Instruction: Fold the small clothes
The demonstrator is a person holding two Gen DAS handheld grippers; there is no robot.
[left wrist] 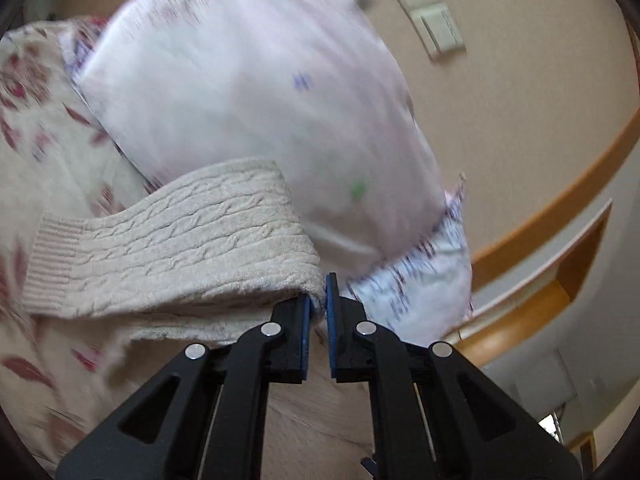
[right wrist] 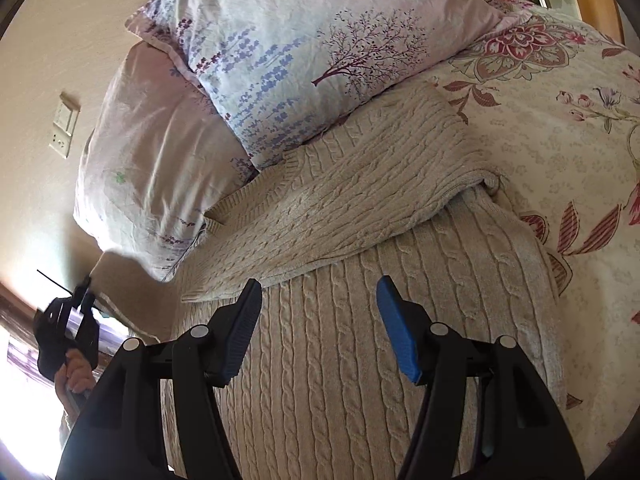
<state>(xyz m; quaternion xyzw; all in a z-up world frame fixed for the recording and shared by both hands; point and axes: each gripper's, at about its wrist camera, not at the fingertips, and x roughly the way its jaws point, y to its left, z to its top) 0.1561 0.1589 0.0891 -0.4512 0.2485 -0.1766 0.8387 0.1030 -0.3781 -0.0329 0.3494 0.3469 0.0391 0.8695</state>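
1. The left gripper is clamped on a fold of the cream cable-knit sweater; the knit drapes away from its pads toward nine o'clock, with its ribbed cuff hanging free at the far end.
2. The right gripper hovers with its jaws apart and nothing between them, above the sweater's body, which lies flat on the floral bedspread.
3. A sleeve lies folded across the body, its end near the lilac pillows at twelve o'clock.
4. Risk: the pinch takes only a thin edge, so a fast swing could pull the knit free.
5. Risk: with the body unpinned, dragging may shift the whole sweater and skew the fold.
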